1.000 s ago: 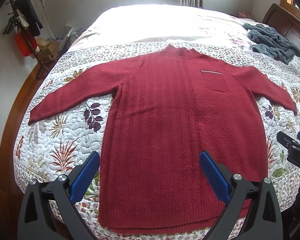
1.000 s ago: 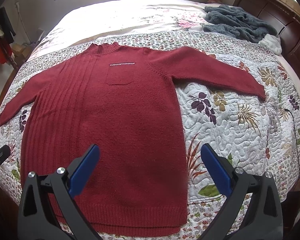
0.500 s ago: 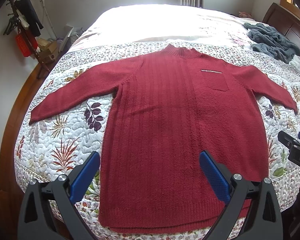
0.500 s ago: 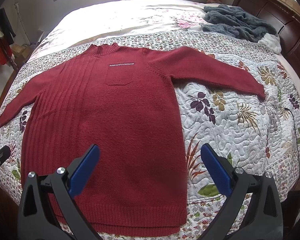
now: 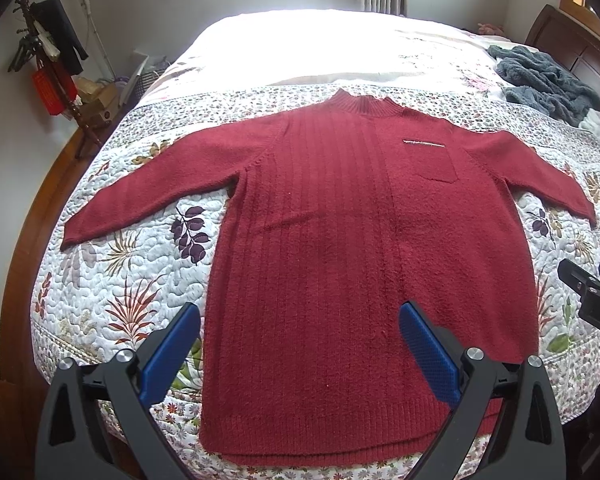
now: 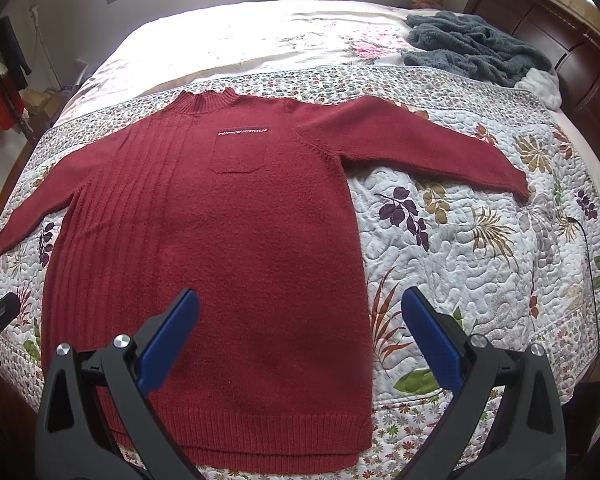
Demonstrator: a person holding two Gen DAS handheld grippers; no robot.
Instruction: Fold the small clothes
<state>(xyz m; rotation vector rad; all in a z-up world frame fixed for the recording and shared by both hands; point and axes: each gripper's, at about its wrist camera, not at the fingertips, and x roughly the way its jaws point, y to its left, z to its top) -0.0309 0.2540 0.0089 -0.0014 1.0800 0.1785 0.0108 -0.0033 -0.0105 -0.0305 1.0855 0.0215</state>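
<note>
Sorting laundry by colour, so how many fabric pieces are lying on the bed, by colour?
Red: 1, the sweater, spread flat
Grey: 1, the fluffy heap near the headboard
White: 1, a fluffy piece beside the grey heap
Total: 3

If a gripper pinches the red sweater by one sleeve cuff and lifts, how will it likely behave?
The sweater is a soft knit lying flat on the quilt, so it would probably drape limply rather than hold shape. Its fuzzy surface should grip well. The long body would likely trail and drag, perhaps stretching the sleeve.
</note>
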